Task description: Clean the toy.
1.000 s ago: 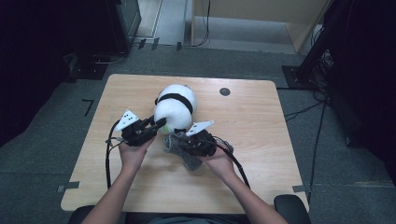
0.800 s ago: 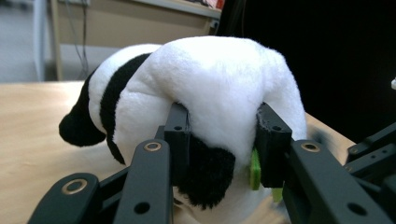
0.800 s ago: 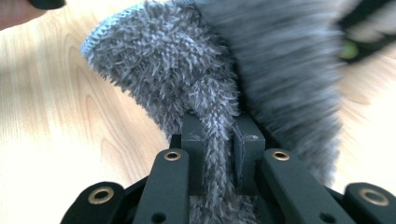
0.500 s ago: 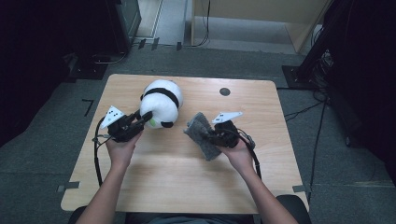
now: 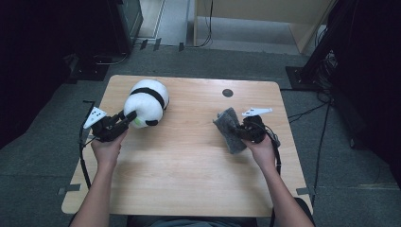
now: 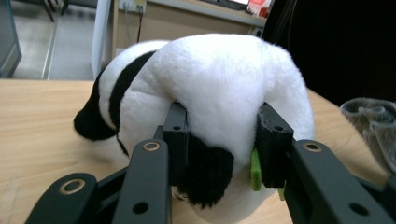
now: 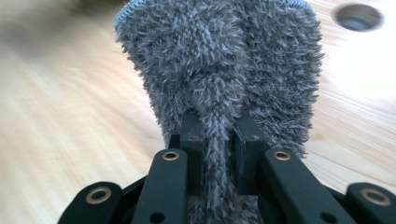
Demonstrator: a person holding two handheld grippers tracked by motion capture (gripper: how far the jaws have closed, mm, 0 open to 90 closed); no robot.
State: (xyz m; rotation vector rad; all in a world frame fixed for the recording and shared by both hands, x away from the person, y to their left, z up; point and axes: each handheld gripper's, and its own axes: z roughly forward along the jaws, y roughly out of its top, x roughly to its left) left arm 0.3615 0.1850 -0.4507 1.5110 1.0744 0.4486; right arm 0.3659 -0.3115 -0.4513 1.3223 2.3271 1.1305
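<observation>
Panda and cloth held apart, each in its own grip.

Right gripper (image 5: pixel 239 131) pinches the grey cloth (image 5: pixel 229 128) near the table's (image 5: pixel 189 189) right edge; left gripper (image 5: pixel 124 118) squeezes the plush panda (image 5: pixel 145 97) by the far-left corner. Next, probably set one down. The right gripper view shows pile bunched between the jaws, the left gripper view a green tag (image 6: pixel 255 169).

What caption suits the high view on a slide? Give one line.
Left gripper clamps a plush panda while right gripper pinches a grey towel over the wooden table.
</observation>
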